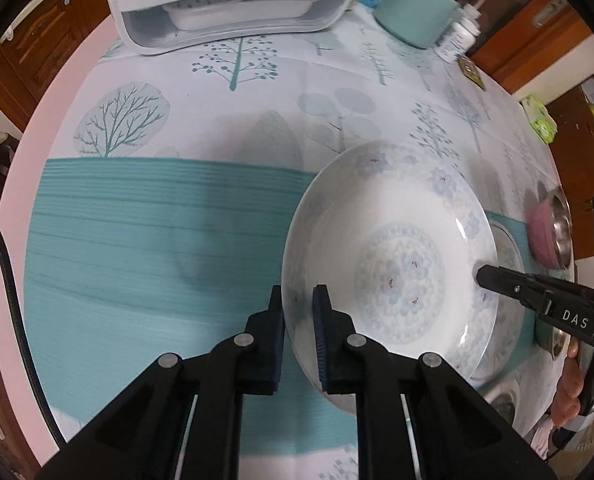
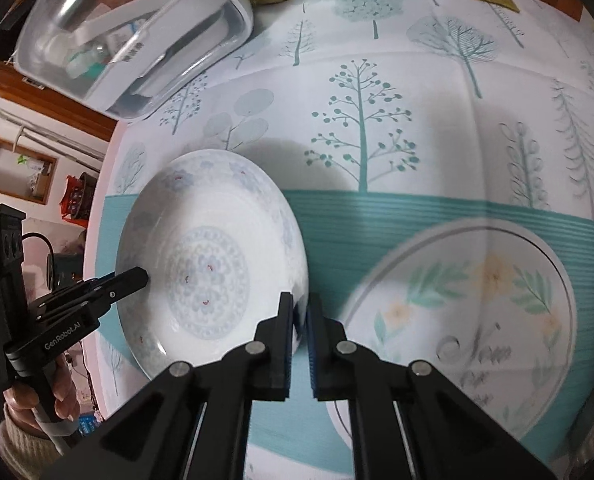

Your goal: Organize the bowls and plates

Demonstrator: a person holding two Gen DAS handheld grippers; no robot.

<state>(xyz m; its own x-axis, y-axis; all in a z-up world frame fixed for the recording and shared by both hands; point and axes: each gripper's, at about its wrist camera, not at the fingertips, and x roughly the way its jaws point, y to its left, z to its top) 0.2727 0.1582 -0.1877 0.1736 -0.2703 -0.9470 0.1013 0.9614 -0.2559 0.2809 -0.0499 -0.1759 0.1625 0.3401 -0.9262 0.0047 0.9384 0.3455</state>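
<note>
Both grippers clamp the plate: left gripper on one rim, right gripper opposite, plate over the teal cloth. Lift level, hands together. Set it square on the floral plate nearby.

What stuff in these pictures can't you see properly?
- Right wrist view: the flowered plate is blurred, so its grey writing can't be read, and the right hand-held gripper covers its near rim.
- Right wrist view: the things inside the clear-lidded box are too hazy to name.
- Left wrist view: the pink bowl is cut off near the edge.
</note>
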